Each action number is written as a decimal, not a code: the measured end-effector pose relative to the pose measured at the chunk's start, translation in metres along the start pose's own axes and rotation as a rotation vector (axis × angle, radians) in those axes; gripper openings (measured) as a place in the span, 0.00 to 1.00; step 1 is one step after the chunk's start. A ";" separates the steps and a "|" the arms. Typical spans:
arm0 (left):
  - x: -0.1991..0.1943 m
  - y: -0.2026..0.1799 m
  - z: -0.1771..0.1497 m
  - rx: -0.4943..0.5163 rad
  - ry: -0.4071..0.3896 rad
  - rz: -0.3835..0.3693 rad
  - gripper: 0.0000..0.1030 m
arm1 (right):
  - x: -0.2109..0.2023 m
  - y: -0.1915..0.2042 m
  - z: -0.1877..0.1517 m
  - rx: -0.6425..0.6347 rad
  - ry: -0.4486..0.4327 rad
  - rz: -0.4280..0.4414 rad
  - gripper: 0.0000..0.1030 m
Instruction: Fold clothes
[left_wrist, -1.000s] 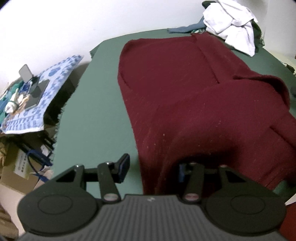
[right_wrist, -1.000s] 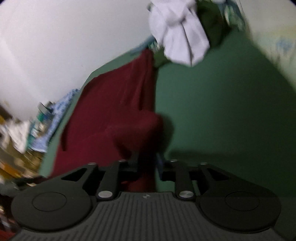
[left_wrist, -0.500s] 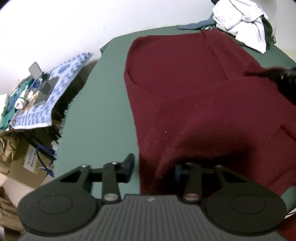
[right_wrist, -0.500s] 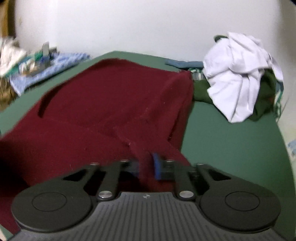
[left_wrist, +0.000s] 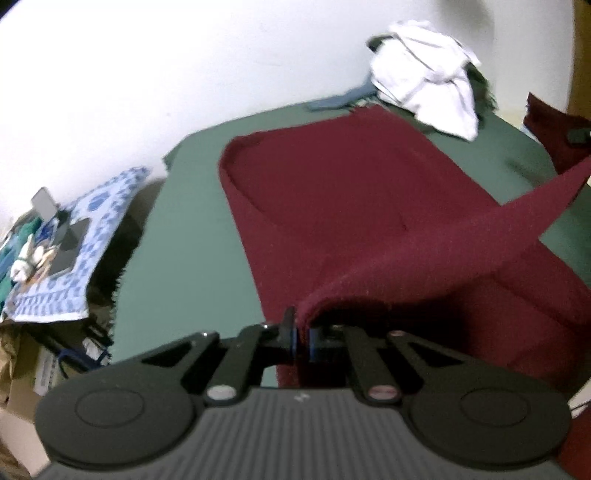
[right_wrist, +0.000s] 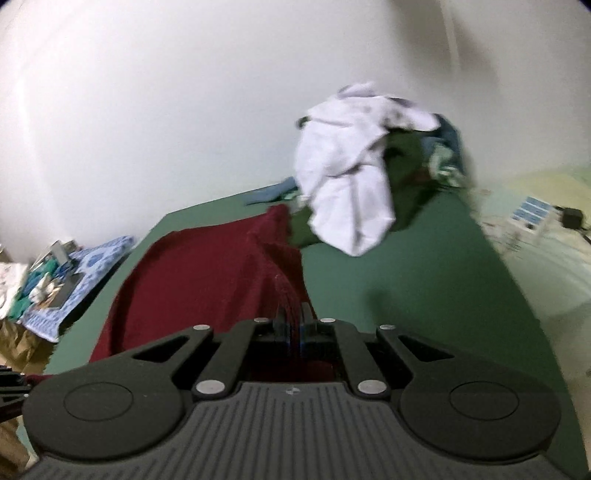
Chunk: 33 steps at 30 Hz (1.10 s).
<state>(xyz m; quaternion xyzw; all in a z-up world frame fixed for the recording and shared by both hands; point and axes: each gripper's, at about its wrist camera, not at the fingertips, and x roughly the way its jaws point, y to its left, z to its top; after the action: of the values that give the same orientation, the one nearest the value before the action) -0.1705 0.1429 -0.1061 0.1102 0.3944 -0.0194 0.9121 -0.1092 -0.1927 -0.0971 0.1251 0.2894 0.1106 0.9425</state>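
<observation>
A dark red knitted garment (left_wrist: 343, 184) lies spread on the green table (left_wrist: 192, 236). My left gripper (left_wrist: 302, 338) is shut on its near edge and holds that edge lifted, so the cloth stretches taut up toward the right. In the right wrist view my right gripper (right_wrist: 292, 326) is shut on another raised fold of the same red garment (right_wrist: 207, 284), which hangs down between the fingers. The rest of the garment stays flat on the table beyond both grippers.
A heap of white (left_wrist: 428, 74) and dark green clothes (right_wrist: 410, 166) sits at the table's far end by the wall. A blue patterned cloth (left_wrist: 74, 236) with small items covers a stand to the left. Boxes (left_wrist: 26, 376) stand on the floor below it.
The left gripper went from open beside the garment's edge to shut on it and lifted. The right gripper, holding its fold throughout, rose and the cloth pulled taut between the two.
</observation>
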 end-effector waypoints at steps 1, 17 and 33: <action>0.002 -0.002 -0.002 0.017 0.008 -0.008 0.06 | -0.003 -0.003 -0.004 0.013 0.000 -0.010 0.04; 0.022 -0.022 -0.030 0.176 0.101 -0.081 0.16 | -0.016 -0.034 -0.062 0.065 0.048 -0.209 0.04; 0.020 -0.023 -0.031 0.204 0.082 -0.107 0.22 | -0.011 -0.061 -0.071 0.241 0.142 -0.205 0.30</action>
<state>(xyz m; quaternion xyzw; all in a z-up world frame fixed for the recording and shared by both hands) -0.1819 0.1278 -0.1451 0.1818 0.4326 -0.1034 0.8770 -0.1500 -0.2409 -0.1664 0.1987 0.3775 -0.0130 0.9043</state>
